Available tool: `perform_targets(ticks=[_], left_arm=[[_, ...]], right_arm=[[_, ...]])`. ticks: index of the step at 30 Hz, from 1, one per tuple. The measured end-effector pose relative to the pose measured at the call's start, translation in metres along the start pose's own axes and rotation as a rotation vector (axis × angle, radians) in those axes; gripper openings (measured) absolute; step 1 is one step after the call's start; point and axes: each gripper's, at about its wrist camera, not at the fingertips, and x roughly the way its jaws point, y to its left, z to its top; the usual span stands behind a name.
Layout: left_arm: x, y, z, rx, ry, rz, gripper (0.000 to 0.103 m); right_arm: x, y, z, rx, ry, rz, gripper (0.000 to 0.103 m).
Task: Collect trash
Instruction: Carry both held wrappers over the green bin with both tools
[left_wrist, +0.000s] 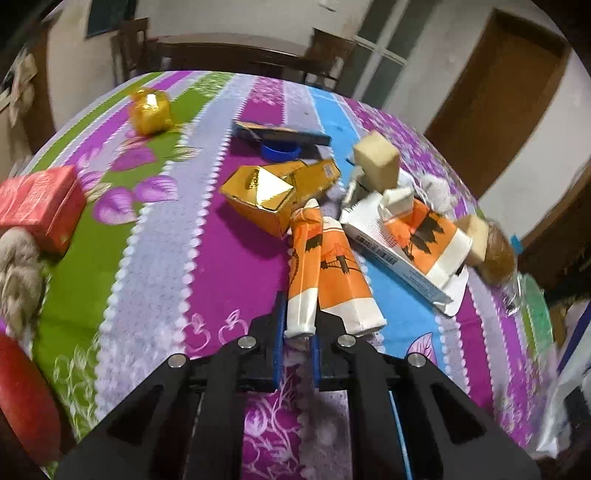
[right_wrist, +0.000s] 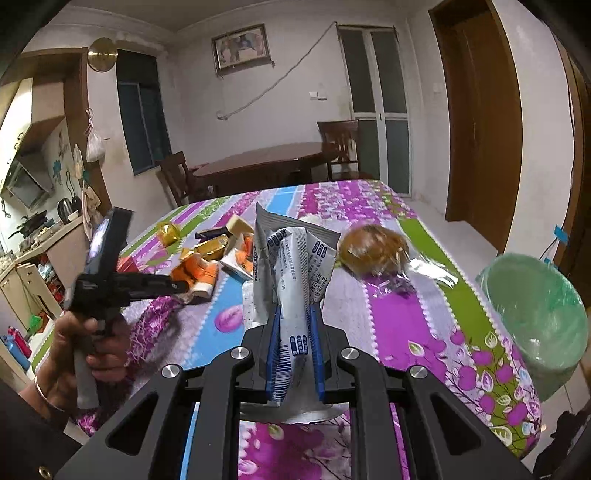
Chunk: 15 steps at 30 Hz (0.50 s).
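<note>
Your desk (left_wrist: 236, 258), under a striped floral cloth, carries the scattered trash you are clearing. At its right edge sits a green-lined bin (right_wrist: 535, 314), seemingly placed there so either arm can drop into it; its base is cut off by the frame. Your right claw (right_wrist: 295, 343) is clamped on a crumpled grey-white wrapper (right_wrist: 291, 266), held upright above the cloth, probably ready to carry to the bin. Your left claw (left_wrist: 299, 332) pinches the white end of an orange carton (left_wrist: 325, 266), whose far end lies among the heap; whether it is lifted clear, you cannot tell. Waiting beyond it: a gold box (left_wrist: 262, 199), a second orange carton on a white box (left_wrist: 424, 236), a red box (left_wrist: 37, 206) at the left edge, a gold foil ball (left_wrist: 149, 110), a dark flat box (left_wrist: 280, 134) and a blue cap (left_wrist: 280, 152). A brown lump (right_wrist: 373, 249) in clear film is blurred and hard to identify.
</note>
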Motion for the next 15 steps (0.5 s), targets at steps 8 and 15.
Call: perform_targets(ticks=[8,15], left_arm=[[-0.081,-0.046,-0.036,0.126,-0.193,0.045,0.007],[-0.085,-0.152,-0.026,0.346,-0.148,-0.175,0.008]], right_arm=[[-0.027,-0.048,-0.001,0.045,-0.031,-0.009,0.017],[-0.076,-0.133,0.019,0.19,-0.065,-0.106,0.017]])
